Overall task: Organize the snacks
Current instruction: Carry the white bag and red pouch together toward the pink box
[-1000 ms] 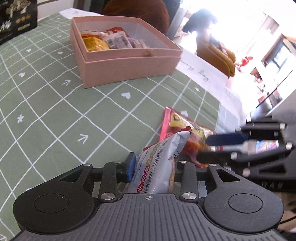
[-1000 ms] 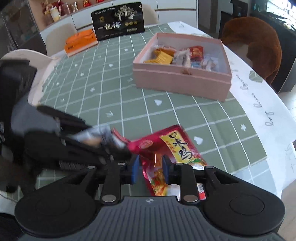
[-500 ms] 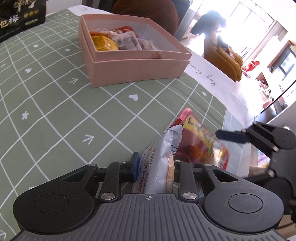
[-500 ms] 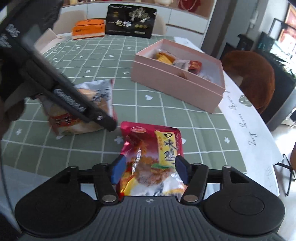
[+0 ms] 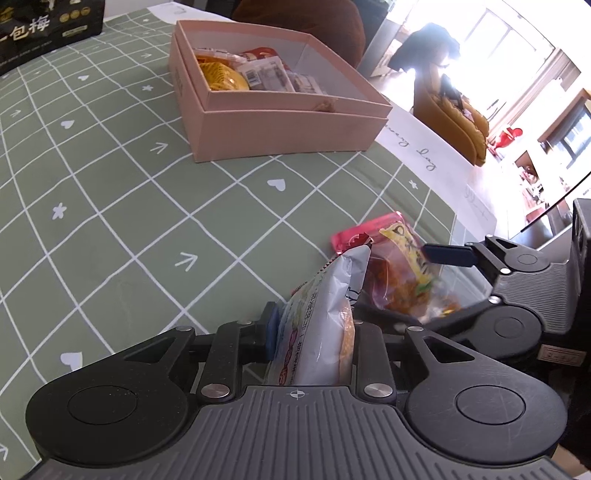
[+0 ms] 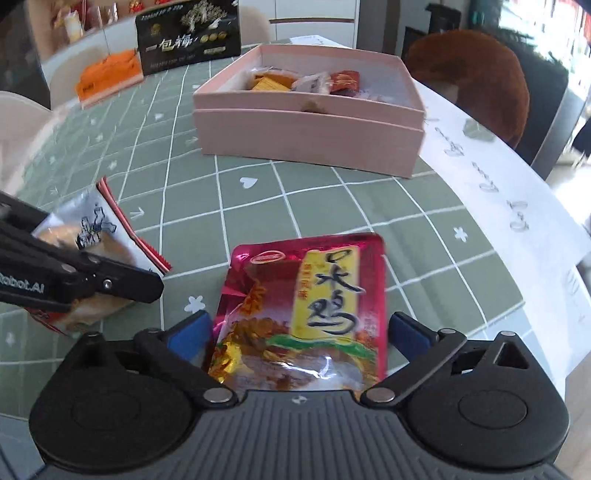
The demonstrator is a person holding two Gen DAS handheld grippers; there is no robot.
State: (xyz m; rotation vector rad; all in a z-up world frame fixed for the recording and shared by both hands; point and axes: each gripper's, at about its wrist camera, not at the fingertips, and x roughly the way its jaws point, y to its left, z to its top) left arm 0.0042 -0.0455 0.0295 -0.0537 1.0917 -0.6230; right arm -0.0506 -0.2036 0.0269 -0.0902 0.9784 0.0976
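Wide went the right gripper (image 6: 297, 332), its jaws just opened astride the red chicken pouch (image 6: 306, 314) near the tablecloth's (image 5: 122, 192) front edge; slick, floppy foil, best pinched across its sides. Left gripper (image 5: 312, 332) clenched the soft white bread packet (image 5: 321, 321).

on the black gift box (image 6: 188, 35) at the far end of the table (image 6: 258, 206): gold characters "一包梅", seen in part from the left wrist view too. on the red snack pouch (image 6: 314, 306), down a yellow panel: large black "口水鸡"; smaller red print above, too small to read. on the arm of the left tongs (image 6: 155, 291): white "obot.ai", first letter cut off. on the white table edge strip (image 5: 421, 151): cursive "day".
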